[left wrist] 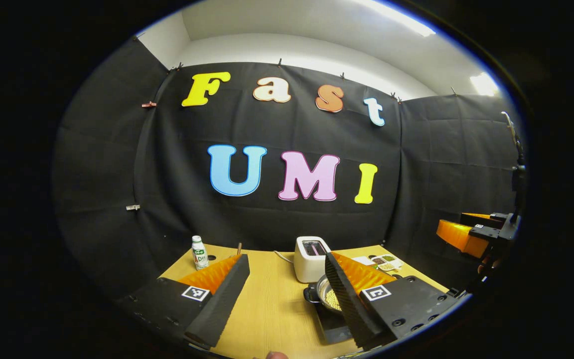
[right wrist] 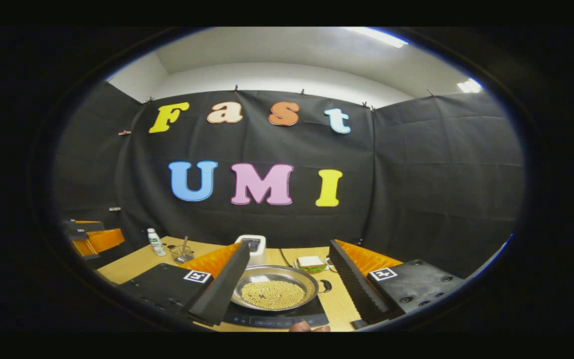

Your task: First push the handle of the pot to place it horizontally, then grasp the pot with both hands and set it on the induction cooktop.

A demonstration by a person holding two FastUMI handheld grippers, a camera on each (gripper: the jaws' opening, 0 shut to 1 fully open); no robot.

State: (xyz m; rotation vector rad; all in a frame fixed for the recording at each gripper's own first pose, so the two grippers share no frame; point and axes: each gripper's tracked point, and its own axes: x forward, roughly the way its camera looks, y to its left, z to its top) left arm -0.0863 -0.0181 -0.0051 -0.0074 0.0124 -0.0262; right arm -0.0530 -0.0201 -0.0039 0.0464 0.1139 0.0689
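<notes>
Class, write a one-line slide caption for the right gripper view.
Open right hand-held gripper frames the pot of yellow grains, already sitting on the induction cooktop.

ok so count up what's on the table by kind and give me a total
Pots: 1
Cooktops: 1
Toasters: 1
Bottles: 1
Sandwiches: 1
Wire baskets: 1
Snack trays: 1
Total: 7

Mock kitchen booth: black cloth wall (right wrist: pixel 416 164), toaster (left wrist: pixel 311 258), cooktop (right wrist: pixel 277 319).
</notes>
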